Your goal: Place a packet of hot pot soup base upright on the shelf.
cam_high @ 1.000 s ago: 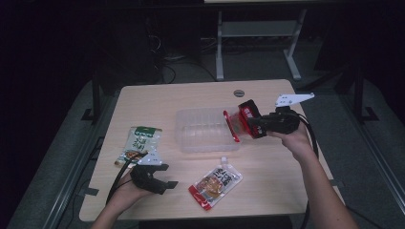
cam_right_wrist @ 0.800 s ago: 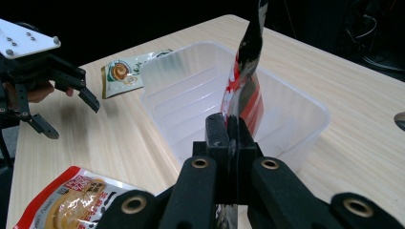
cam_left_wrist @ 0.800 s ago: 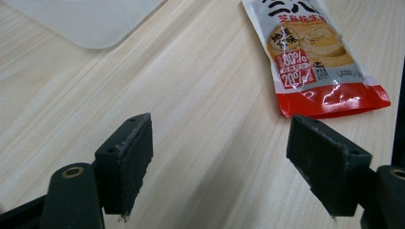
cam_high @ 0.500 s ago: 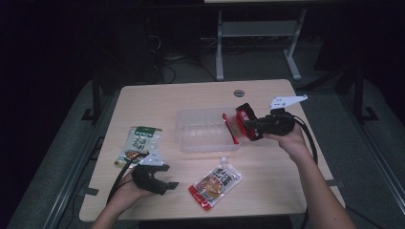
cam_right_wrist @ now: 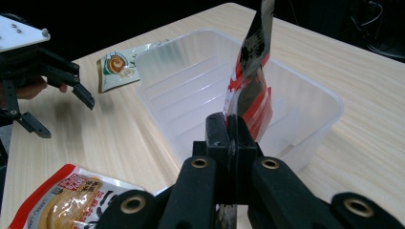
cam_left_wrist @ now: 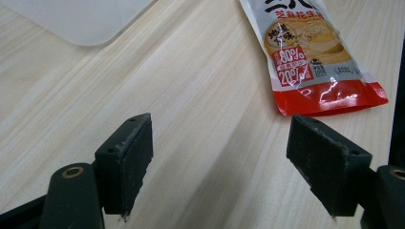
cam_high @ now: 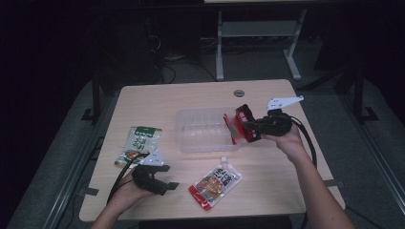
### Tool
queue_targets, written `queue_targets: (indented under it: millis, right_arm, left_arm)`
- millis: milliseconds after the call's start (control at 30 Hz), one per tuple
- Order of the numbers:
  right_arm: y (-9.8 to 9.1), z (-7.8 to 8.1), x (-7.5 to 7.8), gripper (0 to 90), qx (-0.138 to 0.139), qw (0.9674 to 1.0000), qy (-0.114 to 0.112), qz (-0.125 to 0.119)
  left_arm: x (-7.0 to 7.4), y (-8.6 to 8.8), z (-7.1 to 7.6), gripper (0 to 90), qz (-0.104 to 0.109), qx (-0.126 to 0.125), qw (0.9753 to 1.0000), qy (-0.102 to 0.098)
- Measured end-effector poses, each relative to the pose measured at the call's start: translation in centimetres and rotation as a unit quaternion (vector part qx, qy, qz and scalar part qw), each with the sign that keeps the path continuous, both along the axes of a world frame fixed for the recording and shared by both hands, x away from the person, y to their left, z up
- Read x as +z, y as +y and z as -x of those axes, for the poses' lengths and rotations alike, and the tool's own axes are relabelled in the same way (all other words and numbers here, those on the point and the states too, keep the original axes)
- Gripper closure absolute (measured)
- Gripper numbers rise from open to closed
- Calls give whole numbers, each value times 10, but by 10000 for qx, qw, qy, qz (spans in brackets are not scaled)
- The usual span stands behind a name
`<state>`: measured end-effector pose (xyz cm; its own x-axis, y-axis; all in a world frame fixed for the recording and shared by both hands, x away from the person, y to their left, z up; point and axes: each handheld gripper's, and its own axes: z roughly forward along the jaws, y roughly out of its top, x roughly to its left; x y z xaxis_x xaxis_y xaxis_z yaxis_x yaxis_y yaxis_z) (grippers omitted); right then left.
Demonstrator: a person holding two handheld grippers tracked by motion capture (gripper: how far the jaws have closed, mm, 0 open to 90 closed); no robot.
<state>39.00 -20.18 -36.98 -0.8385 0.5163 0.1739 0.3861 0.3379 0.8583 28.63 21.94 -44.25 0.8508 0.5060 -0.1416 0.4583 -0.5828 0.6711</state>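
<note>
The red packet (cam_high: 237, 125) is pinched between the jaws of your right gripper (cam_high: 249, 128), which are clamped tight on its lower edge; in the right gripper view the packet (cam_right_wrist: 249, 90) stands up on edge above the jaws, leaning over the near wall of the clear plastic tub (cam_right_wrist: 305, 100). From the high view you hold it at the tub's (cam_high: 203, 143) right end, above the rim, toward the right side of the desk (cam_high: 191, 95) and about midway between its far and near edges.

Your left gripper (cam_high: 160, 181) rests in your hand near the desk's near left corner, jaws spread wide apart with nothing between them. In the left gripper view its pads (cam_left_wrist: 128, 162) hang just above bare wood, and the red-bottomed sauce pouch (cam_left_wrist: 310, 62) lies flat a little beyond the right-hand pad, not touching it. In the high view that sauce pouch (cam_high: 216, 182) lies at a slant near the desk's near edge, between your two forearms, its spout end pointing toward the tub.

A green-and-white pouch (cam_high: 141, 144) lies flat toward the left edge of the desk, just beyond your left gripper and well apart from the tub. The tub itself sits near the middle of the desk, and nothing can be made out lying inside it.
</note>
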Motion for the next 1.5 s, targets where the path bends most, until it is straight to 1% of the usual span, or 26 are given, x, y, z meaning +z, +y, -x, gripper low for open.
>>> queue_targets:
  millis: [67, 233, 267, 300, 367, 400, 467, 500, 567, 633, 767, 867, 967, 1000, 1033, 1067, 1133, 1233, 1267, 1367, 1400, 1433, 1467, 1500]
  right_arm:
    - [0, -1, -1, 895, -23, 10000, 3, -6]
    - [3, -3, -4, 895, -10, 10000, 46, 64]
    - [4, -4, -5, 896, -12, 9999, 77, 76]
    - [4, -4, -5, 895, -10, 9999, 63, 103]
    - [5, -5, -6, 895, -11, 9999, 87, 91]
    - [5, -6, -7, 895, -11, 9999, 88, 113]
    - [6, -8, -9, 895, -31, 9998, 116, 145]
    - [7, -10, -11, 895, -45, 9997, 150, 180]
    - [7, -11, -12, 895, -62, 9997, 187, 149]
    - [7, -15, -15, 895, -86, 9996, 221, 170]
    - [8, -19, -19, 885, -132, 9993, 274, 206]
    - [8, -20, -20, 839, -138, 9990, 354, 217]
    - [6, -18, -18, 779, -174, 9991, 349, 179]
    - [6, -18, -18, 779, -174, 9991, 349, 179]
    - [4, -16, -16, 740, -197, 9991, 333, 167]
    - [4, -16, -16, 740, -197, 9991, 333, 167]
    - [1, -13, -13, 692, -220, 9991, 357, 87]
    - [-2, -10, -8, 601, -253, 9990, 353, 77]
    - [-2, -10, -8, 601, -253, 9990, 353, 77]
    - [-5, -5, -3, 524, -331, 9990, 312, 47]
    - [-7, -1, 0, 486, -353, 9990, 274, -8]
    - [-8, 1, 2, 464, -368, 9990, 262, 8]
    - [-8, 1, 2, 464, -368, 9990, 262, 8]
    - [-10, 6, 4, 435, -427, 9988, 230, 64]
  left_arm:
    - [0, 0, 0, 236, -4, 5, 10000, 2]
    - [0, 2, 1, 237, -21, 2, 10000, -19]
    - [0, 2, 1, 236, -23, 19, 10000, -15]
    - [0, 3, 1, 236, -10, 24, 10000, -27]
    - [0, 3, 2, 236, -11, 34, 10000, -18]
    - [0, 5, 3, 236, 3, 79, 10000, -6]
    - [0, 6, 3, 236, -34, 55, 10000, -12]
    - [0, 7, 5, 236, -24, 100, 9999, -9]
    - [0, 7, 5, 236, -32, 110, 9999, -22]
    - [0, 9, 7, 236, -23, 141, 9999, 13]
    - [-1, 10, 8, 236, -35, 147, 9999, 2]
    - [-1, 9, 7, 236, -42, 147, 9999, 7]
    - [-1, 7, 6, 236, -33, 122, 9999, 34]
    - [-1, 7, 6, 236, -33, 122, 9999, 34]
    - [-1, 7, 6, 236, -28, 125, 9999, 40]
    - [-1, 6, 5, 236, -21, 104, 9999, 25]
    - [-1, 5, 4, 236, -8, 75, 10000, 37]
    - [0, 5, 2, 236, 3, 43, 10000, 7]
    - [0, 5, 2, 236, 3, 43, 10000, 7]
    - [1, 4, -1, 236, 8, 25, 10000, -9]
    - [2, 3, -3, 236, 4, -12, 10000, -29]
    - [2, 2, -4, 236, 11, -13, 10000, -19]
    - [2, 2, -4, 236, 11, -13, 10000, -19]
    - [2, 0, -6, 236, 17, -50, 10000, -31]
